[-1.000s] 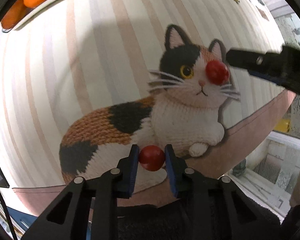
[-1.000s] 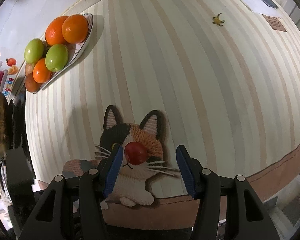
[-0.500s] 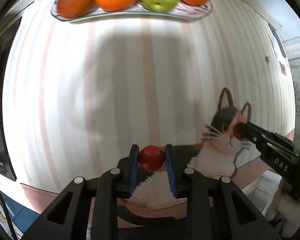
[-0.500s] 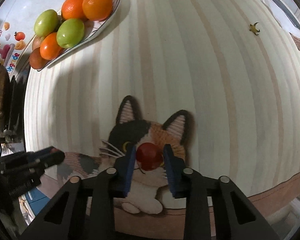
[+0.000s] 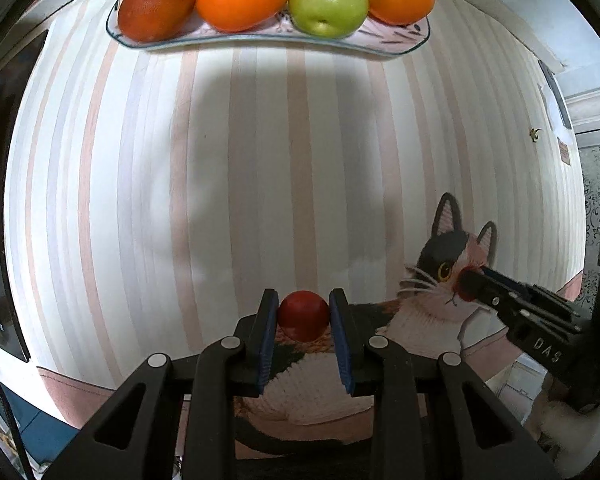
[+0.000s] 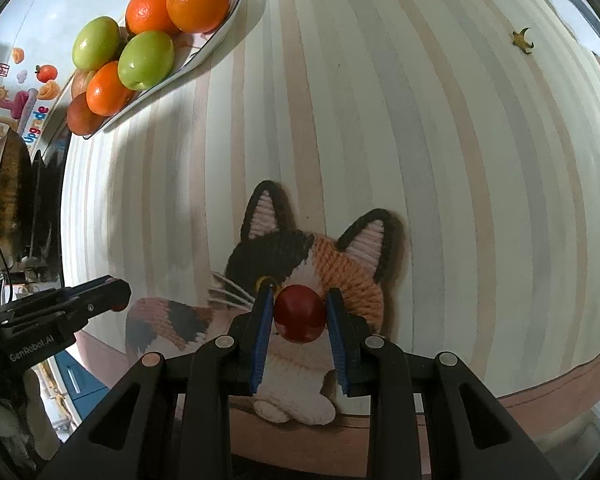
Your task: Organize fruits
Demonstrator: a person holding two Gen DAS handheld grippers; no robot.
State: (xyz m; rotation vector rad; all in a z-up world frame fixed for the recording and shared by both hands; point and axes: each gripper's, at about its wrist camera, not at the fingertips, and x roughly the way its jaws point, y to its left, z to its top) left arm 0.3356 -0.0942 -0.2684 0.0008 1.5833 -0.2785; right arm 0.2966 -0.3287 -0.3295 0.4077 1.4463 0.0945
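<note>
While each gripper carries a small red fruit over the striped tablecloth (image 5: 228,168), the plate (image 5: 384,46) of oranges and green fruit sits at twelve o'clock in the left wrist view and at about ten o'clock in the right wrist view. The left gripper (image 5: 304,316) has its blue-padded jaws closed down onto a red fruit (image 5: 303,315), the pads touching it on both flanks with only the fruit's own width between them. The right gripper (image 6: 299,314) is likewise clamped on a second red fruit (image 6: 300,314), which bulges a little past the pads at its lower edge. In the left view the right tool enters from three o'clock, above the printed cat (image 5: 440,280) on the cloth; in the right view the left tool comes in from nine o'clock. Judging by size and glossy skin, these fruits are light, smooth and somewhat slippery, probably firm but easy to bruise or split under too hard a squeeze. The hold across the widest part, pads square to the sides, looks like the right place; a grip nearer one end would likely let the round body squirt out. The plate is already crowded with larger round fruit, so a small one set on top could roll off; a hollow between two pieces or a bare stretch of rim seems a safer spot.
</note>
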